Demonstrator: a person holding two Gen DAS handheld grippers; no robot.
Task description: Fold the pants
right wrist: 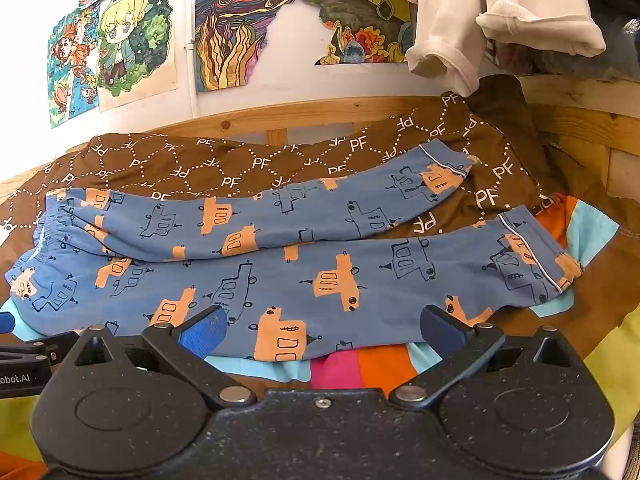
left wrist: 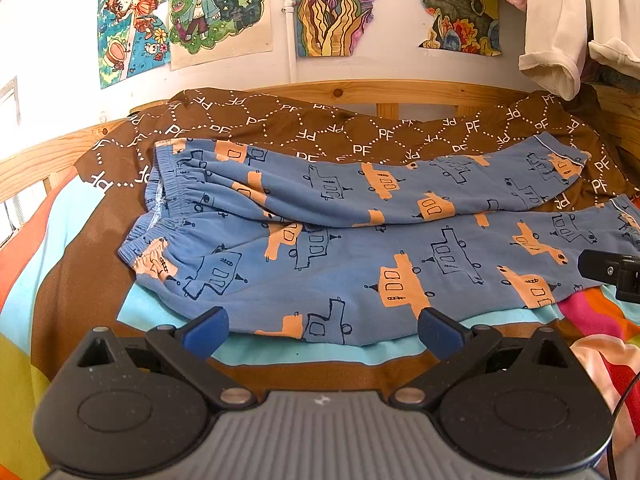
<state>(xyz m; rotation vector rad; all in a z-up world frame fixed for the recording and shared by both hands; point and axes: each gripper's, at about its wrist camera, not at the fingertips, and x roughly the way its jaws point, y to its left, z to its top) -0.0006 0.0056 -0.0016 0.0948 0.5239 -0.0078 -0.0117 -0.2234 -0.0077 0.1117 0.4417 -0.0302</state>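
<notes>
Blue pants with orange and outlined vehicle prints lie spread flat on the bed, waistband at the left, both legs running right, one behind the other. They also show in the right wrist view. My left gripper is open and empty, just short of the near edge of the pants below the hip. My right gripper is open and empty at the near edge of the near leg. Its body shows at the right edge of the left wrist view.
A brown pillow with white "PF" print lies behind the pants against a wooden bed frame. The bedsheet is multicoloured. Cream clothes hang at the upper right. Drawings cover the wall.
</notes>
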